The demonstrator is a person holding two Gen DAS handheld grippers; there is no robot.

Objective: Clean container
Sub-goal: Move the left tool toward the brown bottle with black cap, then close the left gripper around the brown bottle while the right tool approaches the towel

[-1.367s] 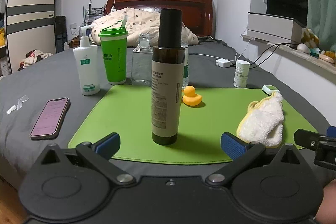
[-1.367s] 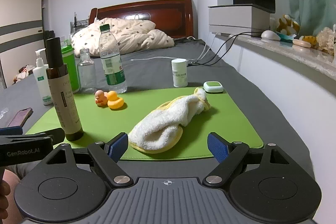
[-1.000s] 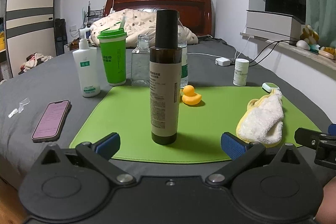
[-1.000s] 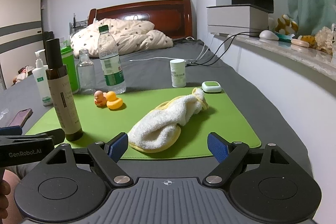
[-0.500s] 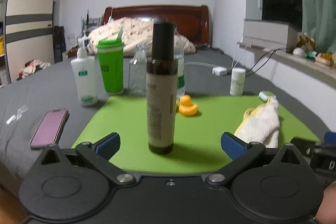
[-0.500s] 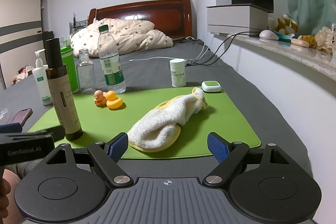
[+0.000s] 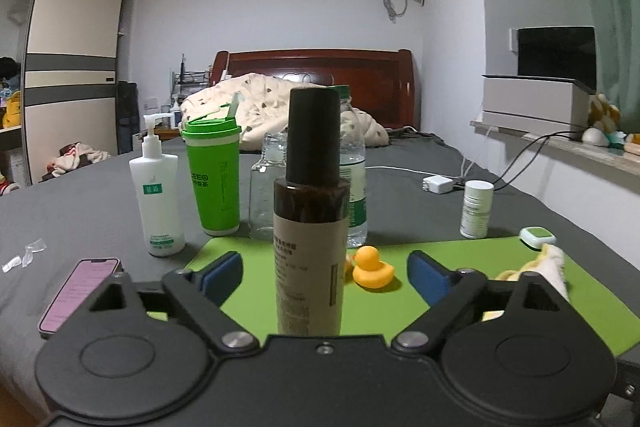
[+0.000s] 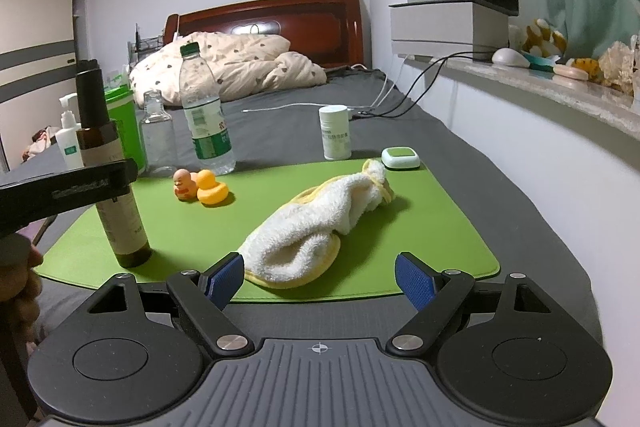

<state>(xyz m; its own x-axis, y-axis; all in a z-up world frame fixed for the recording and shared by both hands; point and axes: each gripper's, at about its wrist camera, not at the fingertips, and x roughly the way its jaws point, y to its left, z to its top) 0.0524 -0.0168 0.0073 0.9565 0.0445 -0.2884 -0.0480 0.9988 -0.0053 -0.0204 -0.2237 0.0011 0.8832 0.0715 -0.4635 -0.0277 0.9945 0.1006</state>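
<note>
A tall brown bottle [image 7: 310, 227] with a black cap stands upright on the green mat [image 7: 400, 303]. My left gripper [image 7: 325, 277] is open, its blue pads on either side of the bottle, not touching it. In the right wrist view the same bottle [image 8: 114, 195] stands at the mat's left, with the left gripper's finger crossing in front of it. A white and yellow cloth [image 8: 320, 227] lies on the mat [image 8: 440, 227]. My right gripper [image 8: 319, 279] is open and empty just in front of the cloth.
Behind the mat stand a white pump bottle [image 7: 158, 195], a green cup [image 7: 216, 179], a clear glass bottle [image 7: 266, 195], a water bottle [image 8: 204, 115] and a white pill jar [image 8: 335, 133]. Two rubber ducks [image 8: 202, 187] sit on the mat. A phone [image 7: 80, 291] lies left.
My left gripper has moved forward and tilted up, so the brown bottle now stands between its pads. My right gripper has barely moved.
</note>
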